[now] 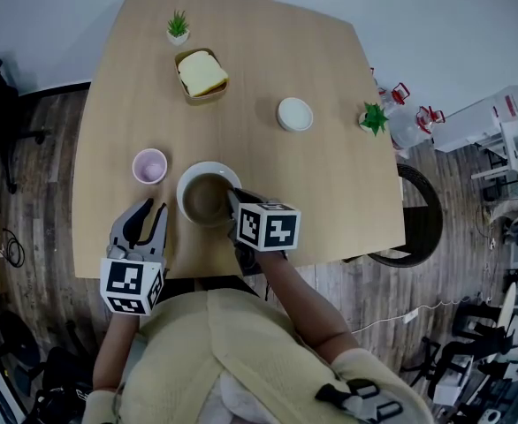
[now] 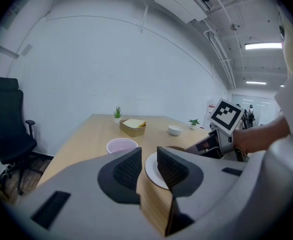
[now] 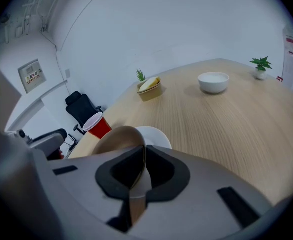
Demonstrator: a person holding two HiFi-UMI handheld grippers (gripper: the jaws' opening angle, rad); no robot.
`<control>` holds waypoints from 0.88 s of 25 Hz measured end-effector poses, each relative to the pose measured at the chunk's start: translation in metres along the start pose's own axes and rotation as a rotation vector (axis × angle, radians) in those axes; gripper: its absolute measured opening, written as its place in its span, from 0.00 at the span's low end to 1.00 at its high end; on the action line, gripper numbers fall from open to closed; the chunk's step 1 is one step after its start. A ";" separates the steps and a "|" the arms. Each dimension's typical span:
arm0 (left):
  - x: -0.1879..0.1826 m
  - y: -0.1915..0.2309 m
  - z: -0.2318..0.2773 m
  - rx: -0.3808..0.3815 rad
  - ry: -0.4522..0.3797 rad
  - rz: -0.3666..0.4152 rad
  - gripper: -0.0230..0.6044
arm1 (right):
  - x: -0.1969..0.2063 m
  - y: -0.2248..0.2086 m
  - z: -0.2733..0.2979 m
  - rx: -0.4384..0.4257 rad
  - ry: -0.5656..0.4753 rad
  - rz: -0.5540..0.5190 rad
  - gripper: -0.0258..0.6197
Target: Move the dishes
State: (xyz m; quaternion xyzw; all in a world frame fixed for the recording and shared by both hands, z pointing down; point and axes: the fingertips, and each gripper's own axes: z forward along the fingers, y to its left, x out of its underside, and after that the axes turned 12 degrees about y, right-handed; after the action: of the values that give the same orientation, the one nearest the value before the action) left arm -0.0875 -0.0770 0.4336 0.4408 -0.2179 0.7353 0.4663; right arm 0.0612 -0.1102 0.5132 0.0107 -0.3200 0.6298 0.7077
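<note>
A brown bowl (image 1: 204,200) sits in a white plate (image 1: 208,168) near the table's front edge. My right gripper (image 1: 234,200) is shut on the bowl's near right rim. In the right gripper view the thin brown wall (image 3: 119,139) runs up between the pads of this gripper (image 3: 144,169), with the plate (image 3: 159,135) just behind. My left gripper (image 1: 148,212) hovers at the front edge, left of the plate, open and holding nothing. In its own view the left gripper (image 2: 149,166) has the plate's rim (image 2: 154,176) showing beyond the gap.
A cup (image 1: 149,165), red outside (image 3: 99,125), stands left of the plate. Farther back are a small white bowl (image 1: 294,114), a tray with a yellow block (image 1: 201,75) and two little potted plants (image 1: 178,27) (image 1: 374,117). A dark chair (image 1: 418,223) stands off the table's right edge.
</note>
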 end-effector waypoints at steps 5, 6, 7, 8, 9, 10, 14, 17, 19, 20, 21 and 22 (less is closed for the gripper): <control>0.000 -0.001 0.002 0.010 0.005 0.005 0.20 | -0.003 0.005 -0.007 -0.042 0.003 -0.026 0.09; 0.000 -0.001 0.003 0.011 0.009 0.007 0.20 | -0.005 0.005 -0.010 -0.048 0.005 -0.033 0.09; 0.001 -0.002 0.003 0.013 0.013 0.007 0.20 | -0.006 0.005 -0.013 -0.052 0.003 -0.040 0.09; 0.001 -0.002 0.004 0.015 0.016 0.007 0.20 | -0.009 0.003 -0.018 -0.053 -0.001 -0.046 0.09; 0.002 -0.003 0.004 0.019 0.018 0.007 0.20 | -0.011 0.001 -0.022 -0.052 -0.008 -0.050 0.09; 0.002 -0.004 0.005 0.022 0.021 0.007 0.20 | -0.014 -0.002 -0.027 -0.050 -0.015 -0.052 0.09; 0.002 -0.010 0.010 0.046 0.031 0.015 0.20 | -0.025 -0.025 -0.044 -0.030 -0.046 -0.041 0.09; 0.001 -0.016 0.013 0.069 0.037 0.034 0.20 | -0.030 -0.045 -0.056 0.003 -0.069 -0.021 0.09; 0.000 -0.020 0.016 0.081 0.044 0.045 0.20 | -0.032 -0.059 -0.063 0.024 -0.082 -0.001 0.09; 0.000 -0.023 0.018 0.086 0.049 0.052 0.20 | -0.032 -0.067 -0.065 0.034 -0.086 0.011 0.09; 0.000 -0.025 0.021 0.092 0.055 0.057 0.20 | -0.032 -0.074 -0.067 0.045 -0.088 0.022 0.09; 0.000 -0.027 0.023 0.099 0.061 0.062 0.20 | -0.032 -0.082 -0.069 0.059 -0.090 0.033 0.09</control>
State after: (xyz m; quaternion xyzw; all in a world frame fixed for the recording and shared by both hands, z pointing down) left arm -0.0534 -0.0806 0.4428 0.4337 -0.1808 0.7724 0.4274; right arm 0.1655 -0.1269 0.4753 0.0544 -0.3331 0.6495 0.6814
